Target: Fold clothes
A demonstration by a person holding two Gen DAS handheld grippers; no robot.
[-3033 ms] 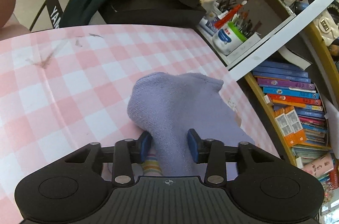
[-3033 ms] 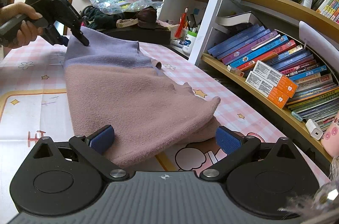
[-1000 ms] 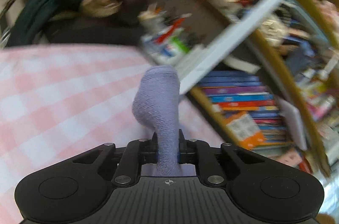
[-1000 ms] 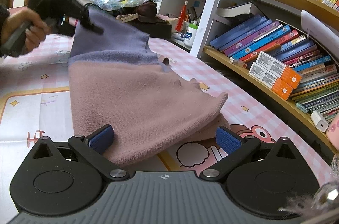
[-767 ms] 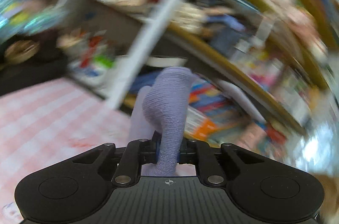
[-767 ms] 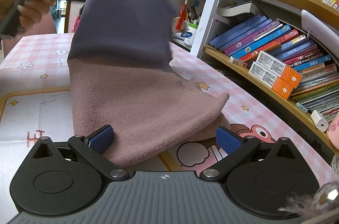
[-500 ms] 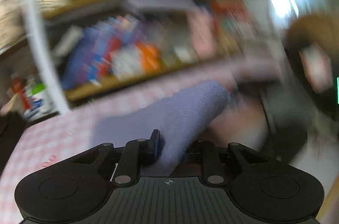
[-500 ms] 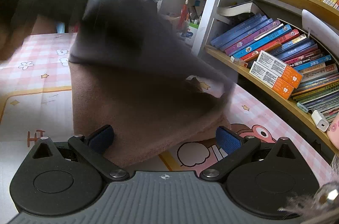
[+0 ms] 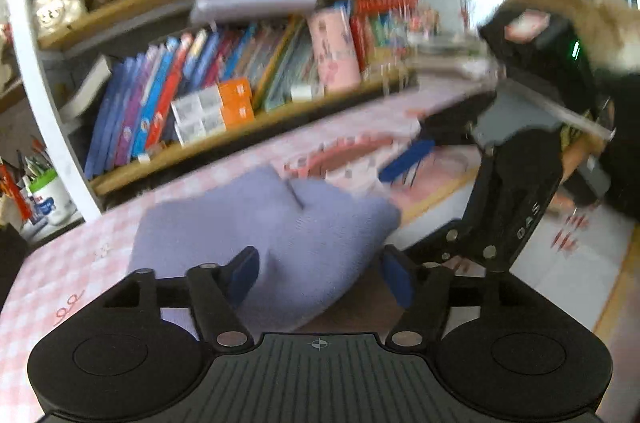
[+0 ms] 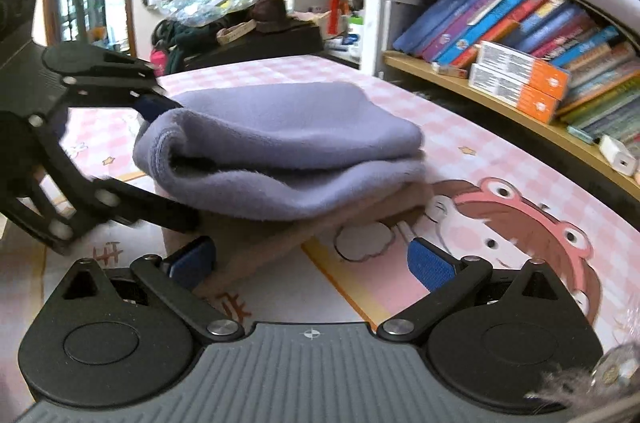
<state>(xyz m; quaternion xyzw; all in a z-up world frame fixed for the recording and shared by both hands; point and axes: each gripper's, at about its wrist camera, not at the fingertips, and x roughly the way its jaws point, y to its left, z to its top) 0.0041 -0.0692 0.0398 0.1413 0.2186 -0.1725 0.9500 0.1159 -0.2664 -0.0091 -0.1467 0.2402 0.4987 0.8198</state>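
Note:
A knit garment lies on the table, its lilac half point(image 10: 288, 143) folded over on top of its dusty-pink half point(image 10: 256, 243). In the left wrist view the lilac fold point(image 9: 272, 235) bulges between my open fingers. My left gripper point(image 9: 320, 275) is open around that fold; in the right wrist view it shows at the garment's left end point(image 10: 160, 159). My right gripper point(image 10: 312, 261) is open and empty just in front of the pink edge; in the left wrist view it shows beyond the garment point(image 9: 396, 183).
The table has a pink checked cloth with a cartoon mat point(image 10: 500, 207). A bookshelf point(image 10: 520, 35) packed with books runs along the right side. A dark box with clothes and a bag point(image 10: 248, 35) stands at the far end.
My left gripper lifted the lilac end, swung it over toward the right gripper, laid it onto the pink half and opened. My right gripper stayed open in place.

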